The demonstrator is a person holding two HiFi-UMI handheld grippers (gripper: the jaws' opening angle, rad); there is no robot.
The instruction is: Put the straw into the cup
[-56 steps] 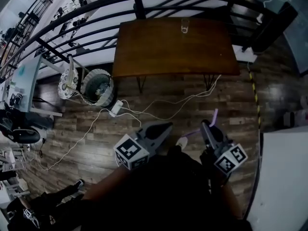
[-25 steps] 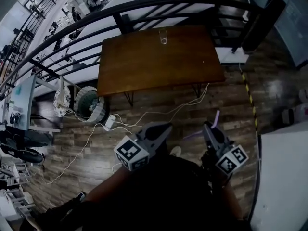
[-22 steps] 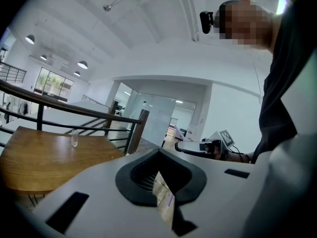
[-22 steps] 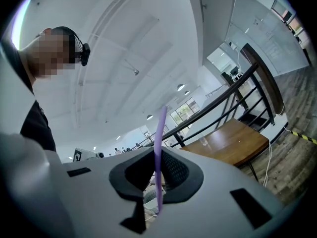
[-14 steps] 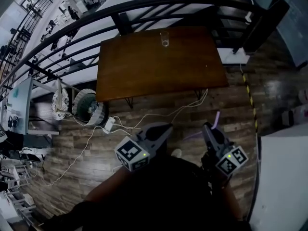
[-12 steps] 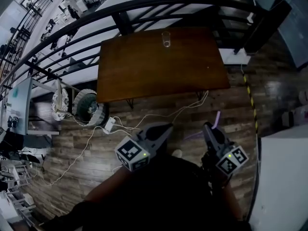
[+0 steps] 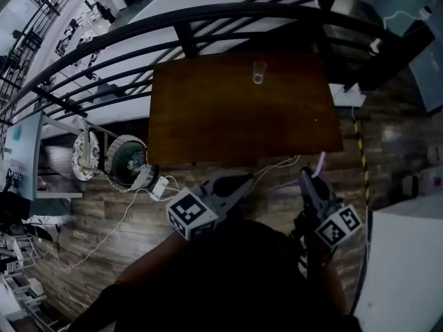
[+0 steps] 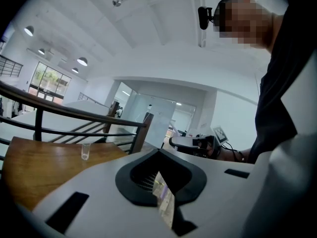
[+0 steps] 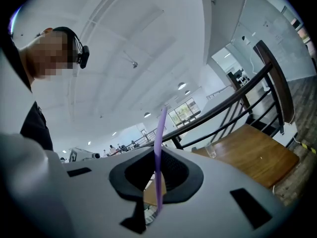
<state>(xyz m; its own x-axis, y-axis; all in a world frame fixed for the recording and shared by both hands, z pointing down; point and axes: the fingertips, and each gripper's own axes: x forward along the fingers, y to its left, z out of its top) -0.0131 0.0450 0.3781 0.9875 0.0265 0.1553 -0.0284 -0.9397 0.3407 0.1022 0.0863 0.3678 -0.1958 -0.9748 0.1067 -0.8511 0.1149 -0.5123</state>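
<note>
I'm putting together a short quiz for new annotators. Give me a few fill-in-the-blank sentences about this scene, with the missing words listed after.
1. The right gripper is shut on a purple ____.
2. The clear cup stands on the brown wooden ____.
3. Just beyond the cup runs a dark curved ____.

Missing words: straw; table; railing.
</note>
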